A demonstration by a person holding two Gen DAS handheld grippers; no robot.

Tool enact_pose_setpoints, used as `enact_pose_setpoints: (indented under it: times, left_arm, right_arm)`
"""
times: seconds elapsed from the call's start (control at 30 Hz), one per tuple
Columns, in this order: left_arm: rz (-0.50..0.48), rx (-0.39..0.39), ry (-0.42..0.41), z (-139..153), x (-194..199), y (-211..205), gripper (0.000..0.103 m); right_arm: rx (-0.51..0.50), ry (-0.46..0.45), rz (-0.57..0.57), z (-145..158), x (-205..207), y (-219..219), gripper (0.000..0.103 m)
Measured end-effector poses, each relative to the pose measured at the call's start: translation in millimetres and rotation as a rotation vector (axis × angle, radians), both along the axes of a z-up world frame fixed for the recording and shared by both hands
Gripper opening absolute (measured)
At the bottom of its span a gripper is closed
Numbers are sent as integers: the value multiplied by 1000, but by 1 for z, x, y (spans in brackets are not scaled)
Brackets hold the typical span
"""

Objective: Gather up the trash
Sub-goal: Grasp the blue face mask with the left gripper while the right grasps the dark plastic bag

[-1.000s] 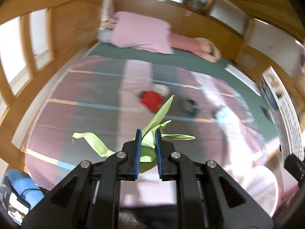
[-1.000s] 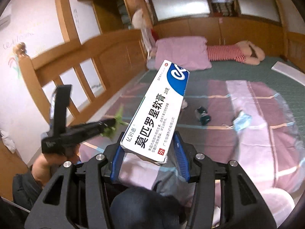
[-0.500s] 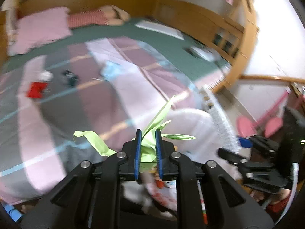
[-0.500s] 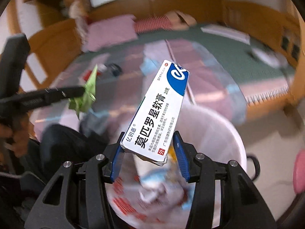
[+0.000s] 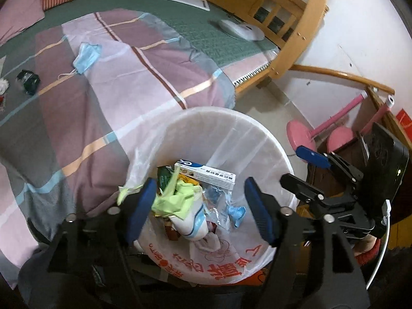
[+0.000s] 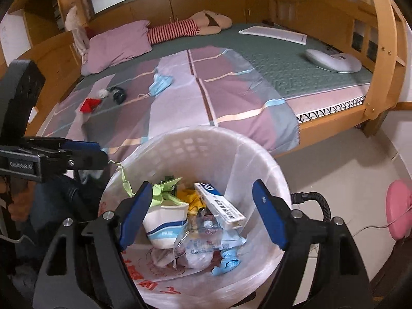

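Note:
A white bin [image 5: 231, 118] [image 6: 206, 134] with a plastic liner stands by the bed, holding several pieces of trash. My left gripper [image 5: 199, 200] [image 6: 85, 152] hangs over it, jaws opening, nothing between the pads. The green wrapper [image 5: 172, 195] [image 6: 164, 188] lies in the bin below it. My right gripper [image 6: 203, 206] [image 5: 303, 170] is also above the bin with its jaws opening and empty. The white and blue ointment box [image 6: 221, 203] [image 5: 206, 173] rests on the trash pile. On the bedspread lie a blue face mask [image 5: 86, 56] [image 6: 159, 83], a dark packet [image 5: 28, 78] [image 6: 118, 94], a red wrapper [image 6: 88, 104] and crumpled white paper [image 6: 103, 92].
The wooden bed frame [image 6: 378, 82] borders the bin's far side. Pink round stand bases [image 5: 300, 135] [image 6: 399, 208] sit on the floor to the right. A pink pillow [image 6: 116, 43], a striped plush doll [image 6: 180, 29] and a white oval device [image 6: 332, 60] lie on the bed.
Both grippers swung from over the bed to above the bin and opened. The green wrapper and the ointment box left the jaws and now lie in the bin.

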State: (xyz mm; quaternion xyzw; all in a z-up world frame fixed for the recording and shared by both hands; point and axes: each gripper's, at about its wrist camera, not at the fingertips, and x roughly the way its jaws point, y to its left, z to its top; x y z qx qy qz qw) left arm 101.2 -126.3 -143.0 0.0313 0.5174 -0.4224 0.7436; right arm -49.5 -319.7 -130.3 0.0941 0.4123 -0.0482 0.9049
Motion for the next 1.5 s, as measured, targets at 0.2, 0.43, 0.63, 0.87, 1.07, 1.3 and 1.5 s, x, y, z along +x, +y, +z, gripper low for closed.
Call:
enact_pose_setpoints:
  times: [0.2,0.43,0.63,0.87,1.07,1.3,1.5]
  left_arm:
    - [144,-2,-84,17,31,37,86]
    - [441,99,-202,31,104,105,68]
    - [565,137,-190,21,165,136,57]
    - [472,149,-220,0,248,66,77]
    - [310,211,-212,-60,302,-37,84]
    - [284,237,-141,-87,307,-23,20]
    - [482,194,-290,-9,265,123,20]
  right_arm:
    - [5,-8,-1,0,20,-2,78]
    - [76,-42,28,3,82,17,78]
    - [73,-96,102,19,155,51,70]
    - [110,-39,158,-2,181,80,70]
    - [127,73,88,-29,177,69,71]
    - [53,21,56,-25,196,64,70]
    - [31,-89,185,-17,257,101,70]
